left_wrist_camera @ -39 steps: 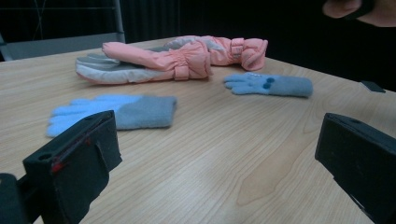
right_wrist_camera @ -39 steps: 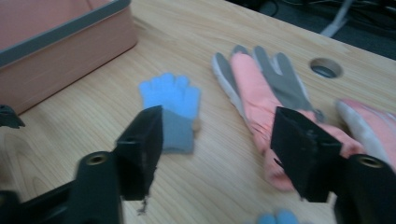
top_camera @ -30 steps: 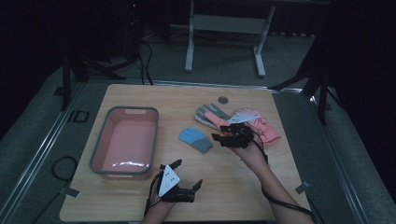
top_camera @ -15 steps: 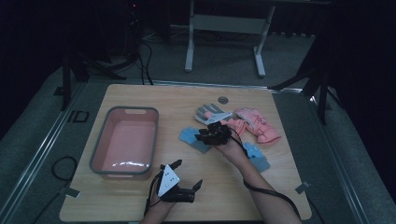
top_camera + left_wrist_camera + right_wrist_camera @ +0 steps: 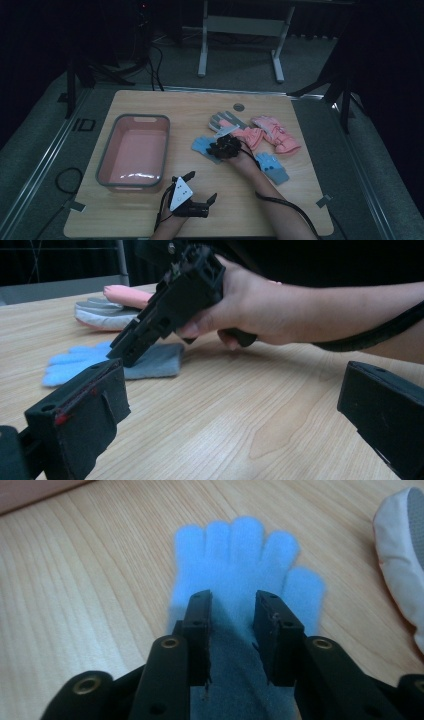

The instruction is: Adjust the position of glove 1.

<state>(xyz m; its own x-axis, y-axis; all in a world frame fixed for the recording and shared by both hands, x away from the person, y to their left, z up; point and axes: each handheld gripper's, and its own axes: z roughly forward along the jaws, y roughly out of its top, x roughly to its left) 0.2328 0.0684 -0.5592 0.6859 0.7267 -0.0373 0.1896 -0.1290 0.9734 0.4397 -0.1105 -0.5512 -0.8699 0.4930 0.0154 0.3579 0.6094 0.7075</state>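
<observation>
Blue glove (image 5: 240,565), flat on desk (image 5: 150,210): right gripper (image 5: 232,630) fingers, having just been closing, are straddling its cuff, needing a deeper pinch before lifting.

a pink bin (image 5: 134,150), a grey glove (image 5: 223,121) and pink gloves (image 5: 272,134) lie on the wooden table (image 5: 170,105).

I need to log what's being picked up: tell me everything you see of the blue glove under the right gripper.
The blue glove is a small knitted-looking one, light blue with a grey cuff, lying flat on the wooden table, fingers spread. The right gripper, whose jaws have just been closing, straddles its palm, tips down on the fabric.
</observation>
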